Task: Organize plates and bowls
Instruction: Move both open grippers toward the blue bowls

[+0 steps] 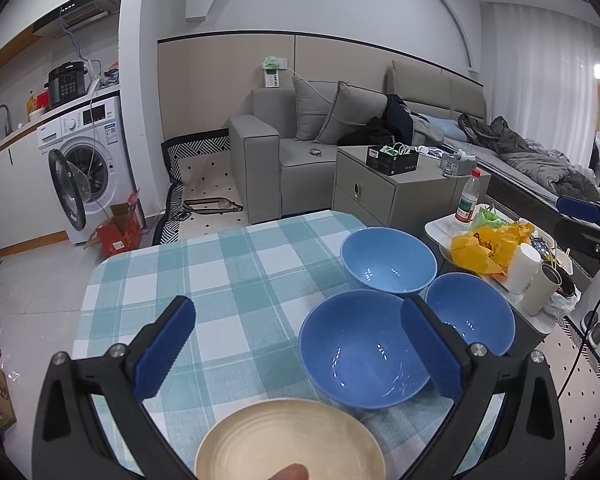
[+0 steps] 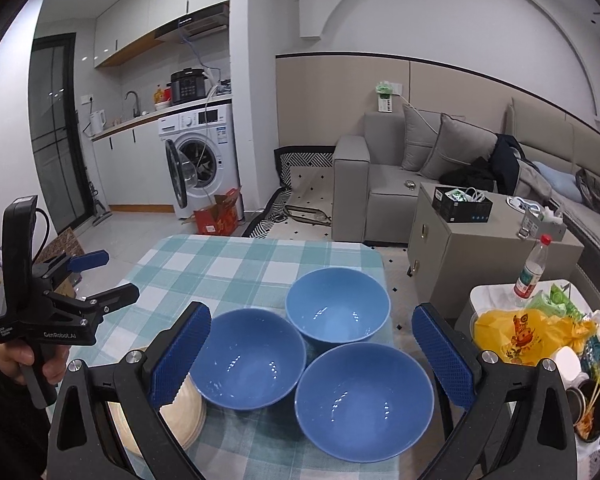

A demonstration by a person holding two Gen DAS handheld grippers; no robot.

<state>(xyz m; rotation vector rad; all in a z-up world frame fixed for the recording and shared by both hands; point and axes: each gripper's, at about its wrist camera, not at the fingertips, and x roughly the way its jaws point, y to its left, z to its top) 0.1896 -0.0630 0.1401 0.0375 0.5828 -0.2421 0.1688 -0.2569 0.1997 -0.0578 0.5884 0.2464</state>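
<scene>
Nearest us at six o'clock lies the cream plate (image 1: 290, 440), under our left tool (image 1: 296, 350), wide open and empty. Three blue bowls (image 2: 364, 400) cluster at three o'clock on the table (image 1: 220, 264). Right tool (image 2: 312, 354) gapes empty; we should nest bowls gently.

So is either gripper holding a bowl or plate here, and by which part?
Nothing is held. The left gripper and right gripper are both open above the table.
</scene>
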